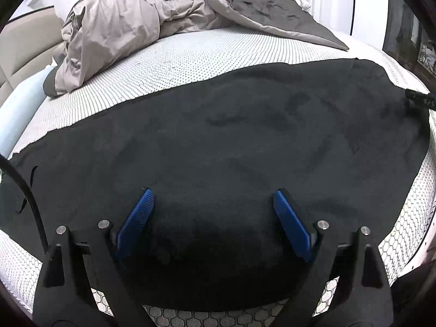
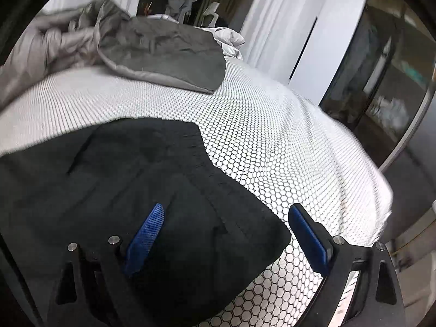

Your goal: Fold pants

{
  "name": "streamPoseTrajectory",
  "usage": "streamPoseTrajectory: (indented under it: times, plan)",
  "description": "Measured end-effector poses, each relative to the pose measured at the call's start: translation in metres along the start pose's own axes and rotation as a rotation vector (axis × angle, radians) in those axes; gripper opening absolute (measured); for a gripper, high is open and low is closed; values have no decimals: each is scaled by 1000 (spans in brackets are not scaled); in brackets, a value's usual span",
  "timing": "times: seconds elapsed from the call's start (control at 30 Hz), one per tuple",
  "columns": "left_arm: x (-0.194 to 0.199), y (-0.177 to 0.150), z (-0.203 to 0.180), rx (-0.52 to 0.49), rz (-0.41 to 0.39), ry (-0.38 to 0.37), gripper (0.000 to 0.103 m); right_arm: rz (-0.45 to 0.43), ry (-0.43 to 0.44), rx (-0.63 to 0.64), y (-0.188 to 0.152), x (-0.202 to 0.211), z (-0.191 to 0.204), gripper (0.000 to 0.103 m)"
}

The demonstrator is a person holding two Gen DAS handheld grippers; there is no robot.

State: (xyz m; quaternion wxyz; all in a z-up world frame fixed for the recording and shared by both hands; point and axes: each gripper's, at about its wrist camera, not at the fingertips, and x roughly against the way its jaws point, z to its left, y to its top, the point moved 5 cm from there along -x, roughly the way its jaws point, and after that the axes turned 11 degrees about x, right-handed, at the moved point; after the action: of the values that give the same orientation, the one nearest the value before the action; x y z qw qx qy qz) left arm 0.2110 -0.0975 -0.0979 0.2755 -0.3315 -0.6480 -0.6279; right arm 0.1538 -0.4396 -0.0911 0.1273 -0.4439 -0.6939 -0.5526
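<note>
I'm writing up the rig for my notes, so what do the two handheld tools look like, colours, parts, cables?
Both match: the left tool and right tool each have black angular plastic linkage arms with silver round pins at the joints, ending in two flat blue fingers with a fine ribbed texture. A black cable curves past the left one. No markings or sleeves are visible.

Pants (image 1: pixel 218 141) cut off at left edge; far room blurred
</note>
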Motion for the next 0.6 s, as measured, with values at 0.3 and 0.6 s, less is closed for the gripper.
streamPoseTrajectory:
  times: [0.3,0.6]
  plan:
    - [-3,1,2,-5,7,-2,90,-27,374,260,25,4,84,55]
    - [-3,1,7,3,18,-19,91,46,321,196,7,-29,47,4]
